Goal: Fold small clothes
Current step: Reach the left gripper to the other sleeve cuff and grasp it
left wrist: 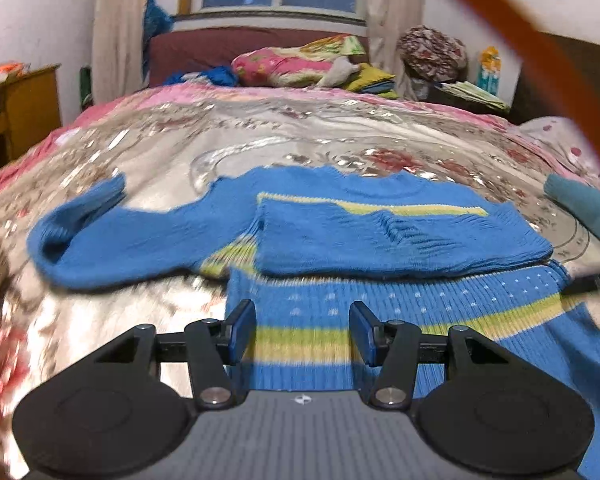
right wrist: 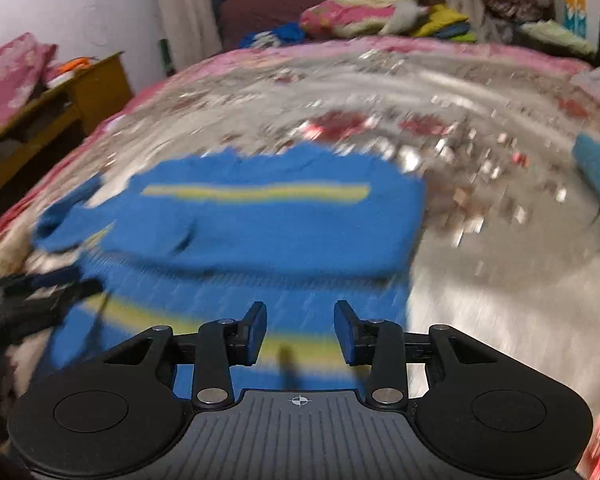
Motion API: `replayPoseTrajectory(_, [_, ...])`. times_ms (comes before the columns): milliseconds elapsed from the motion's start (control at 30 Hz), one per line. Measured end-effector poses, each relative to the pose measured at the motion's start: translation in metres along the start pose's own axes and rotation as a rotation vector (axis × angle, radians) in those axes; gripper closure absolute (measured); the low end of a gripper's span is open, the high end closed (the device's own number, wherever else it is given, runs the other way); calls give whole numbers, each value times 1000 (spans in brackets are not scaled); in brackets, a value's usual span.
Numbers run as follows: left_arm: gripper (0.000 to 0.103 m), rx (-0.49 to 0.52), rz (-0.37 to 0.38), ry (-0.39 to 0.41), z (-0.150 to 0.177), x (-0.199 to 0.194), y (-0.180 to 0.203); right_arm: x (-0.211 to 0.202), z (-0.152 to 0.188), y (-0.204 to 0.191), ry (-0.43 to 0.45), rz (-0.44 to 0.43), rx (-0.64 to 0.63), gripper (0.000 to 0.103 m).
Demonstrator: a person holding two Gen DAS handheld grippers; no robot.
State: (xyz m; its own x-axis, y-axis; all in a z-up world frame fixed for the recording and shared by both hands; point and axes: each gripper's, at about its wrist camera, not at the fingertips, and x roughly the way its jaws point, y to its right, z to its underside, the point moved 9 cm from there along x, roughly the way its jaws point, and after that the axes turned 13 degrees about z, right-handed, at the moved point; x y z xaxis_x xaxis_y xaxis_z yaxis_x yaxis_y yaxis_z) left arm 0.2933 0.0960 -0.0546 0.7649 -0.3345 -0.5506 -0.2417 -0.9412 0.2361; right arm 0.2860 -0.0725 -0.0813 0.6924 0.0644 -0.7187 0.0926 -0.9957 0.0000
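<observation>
Blue sweater (left wrist: 340,232), one, two open hand-held grippers (left wrist: 302,330)

Ribbed knit sweater (left wrist: 340,236) on glossy satin bedspread (left wrist: 204,148) (floral).

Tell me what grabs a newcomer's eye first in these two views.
The blue sweater with yellow stripes lies spread on the shiny floral bedspread, one sleeve folded across its chest and the other flung out to the left. Just above its hem hover the left gripper and right gripper, jaws apart and empty.
</observation>
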Motion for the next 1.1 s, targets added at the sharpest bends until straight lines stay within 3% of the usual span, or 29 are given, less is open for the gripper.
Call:
replayPoseTrajectory(100, [47, -15, -31, -21, 12, -10, -6, -22, 40, -9, -27, -33, -33, 65])
replayPoseTrajectory(267, [47, -7, -111, -23, 14, -33, -25, -52, 102, -19, -67, -63, -118, 54])
replayPoseTrajectory(400, [47, -46, -200, 21, -4, -48, -60, -70, 120, -26, -28, -53, -204, 53])
replayPoseTrajectory(600, [47, -82, -342, 71, -38, -44, -118, -81, 95, -37, 25, -146, -105, 53])
replayPoseTrajectory(767, [47, -97, -417, 53, -55, -20, -157, -68, 66, -49, 27, -221, -30, 53])
replayPoseTrajectory(933, [48, -97, -496, 4, -52, -6, -186, -62, 51, -63, 17, -278, -13, 53])
replayPoseTrajectory(1033, [62, -92, -536, -16, -46, -4, -195, -60, 42, -72, 27, -291, -36, 53])
replayPoseTrajectory(1100, [81, -130, -520, -17, -42, -6, -198, -58, 35, -79, 37, -294, -60, 53])
